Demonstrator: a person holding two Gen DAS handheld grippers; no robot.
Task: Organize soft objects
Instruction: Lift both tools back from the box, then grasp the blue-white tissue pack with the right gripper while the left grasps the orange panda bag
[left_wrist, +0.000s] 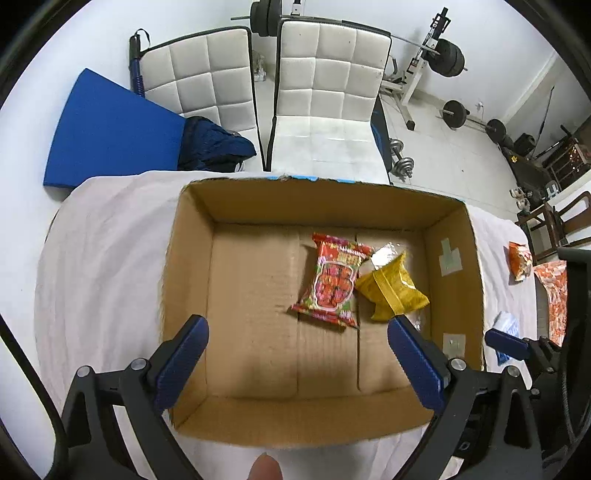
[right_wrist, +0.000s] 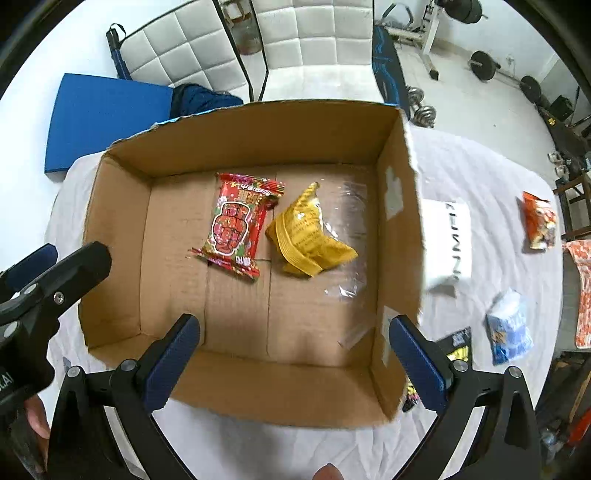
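An open cardboard box (left_wrist: 192, 236) (right_wrist: 122, 206) stands on a white-clothed table. Inside lie a red snack packet (left_wrist: 332, 280) (right_wrist: 236, 225), a yellow packet (left_wrist: 391, 288) (right_wrist: 310, 240) and a clear plastic bag (right_wrist: 347, 221). My left gripper (left_wrist: 297, 354) is open and empty above the box's near half. My right gripper (right_wrist: 293, 350) is open and empty above the box's near right part. Outside the box on the right lie an orange packet (right_wrist: 539, 221) (left_wrist: 519, 260), a blue packet (right_wrist: 509, 328), a white packet (right_wrist: 448, 240) and a black-yellow packet (right_wrist: 458, 345).
An orange-patterned cloth (right_wrist: 581, 291) (left_wrist: 554, 295) lies at the table's right edge. Two white padded chairs (left_wrist: 325, 103) stand behind the table, with a blue mat (left_wrist: 110, 129) on the left. Weights and a bench stand on the floor at the back right (left_wrist: 447, 55).
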